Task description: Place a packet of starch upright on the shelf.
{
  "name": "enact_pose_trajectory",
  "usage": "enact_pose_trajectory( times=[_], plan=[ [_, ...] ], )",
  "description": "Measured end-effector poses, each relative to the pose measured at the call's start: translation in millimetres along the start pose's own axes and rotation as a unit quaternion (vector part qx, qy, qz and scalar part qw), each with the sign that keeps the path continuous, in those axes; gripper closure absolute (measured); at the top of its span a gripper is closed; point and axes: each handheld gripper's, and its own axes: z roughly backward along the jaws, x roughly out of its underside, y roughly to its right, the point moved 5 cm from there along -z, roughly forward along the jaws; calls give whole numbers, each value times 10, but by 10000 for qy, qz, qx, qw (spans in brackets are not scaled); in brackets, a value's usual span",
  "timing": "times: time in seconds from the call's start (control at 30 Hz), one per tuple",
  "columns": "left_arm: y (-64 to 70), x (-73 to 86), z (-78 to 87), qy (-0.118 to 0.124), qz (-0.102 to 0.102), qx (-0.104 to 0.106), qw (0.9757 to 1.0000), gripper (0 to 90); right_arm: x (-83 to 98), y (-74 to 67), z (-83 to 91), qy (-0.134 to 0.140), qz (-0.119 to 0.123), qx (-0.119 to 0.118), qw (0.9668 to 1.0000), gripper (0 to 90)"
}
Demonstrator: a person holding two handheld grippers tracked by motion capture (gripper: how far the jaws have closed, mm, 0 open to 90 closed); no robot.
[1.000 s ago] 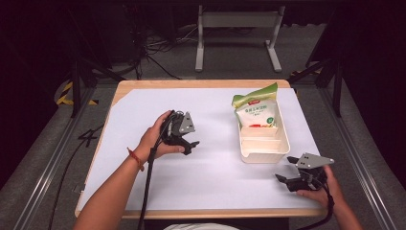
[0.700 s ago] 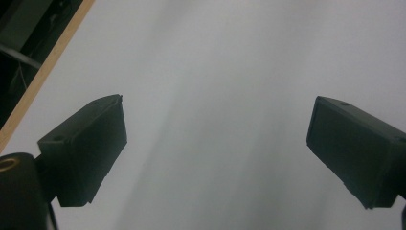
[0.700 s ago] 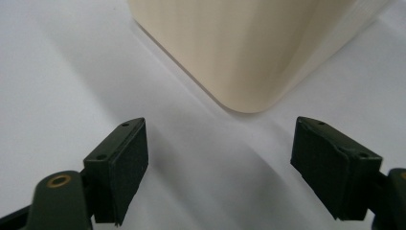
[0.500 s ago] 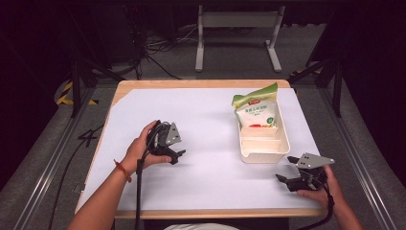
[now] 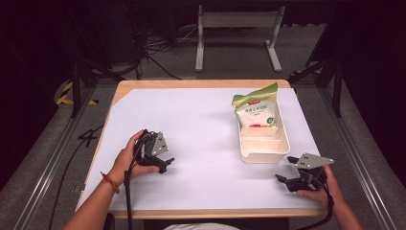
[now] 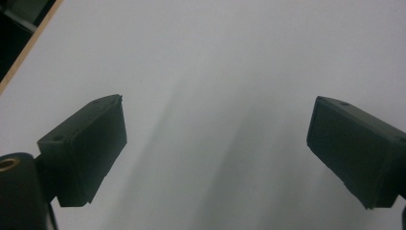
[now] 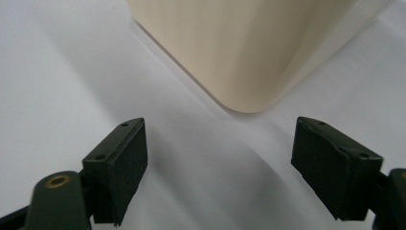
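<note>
White table [image 5: 201,124] carries a cream tray [image 5: 282,143], dark room around.

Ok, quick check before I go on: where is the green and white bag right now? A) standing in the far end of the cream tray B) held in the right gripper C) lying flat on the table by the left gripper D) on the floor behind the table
A: in the high view the bag stands in the far compartment of the cream tray, while both grippers sit open and empty near the table's front edge.
</note>
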Motion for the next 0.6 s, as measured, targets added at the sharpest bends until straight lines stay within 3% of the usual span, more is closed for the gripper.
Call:
enact_pose_trajectory(
  times=[0.27,0.4,0.6],
  plan=[
    [39,231,87,-90,118,2,9999,76,-1,-9,2,-13,-5,-5,10000,194],
    [54,347,124,-210,98,-92,9997,73,-1,-6,1,-17,-11,5,10000,194],
    [52,474,192,-72,298,-114,9995,71,1,-4,2,-28,8,26,10000,194]
  ],
)
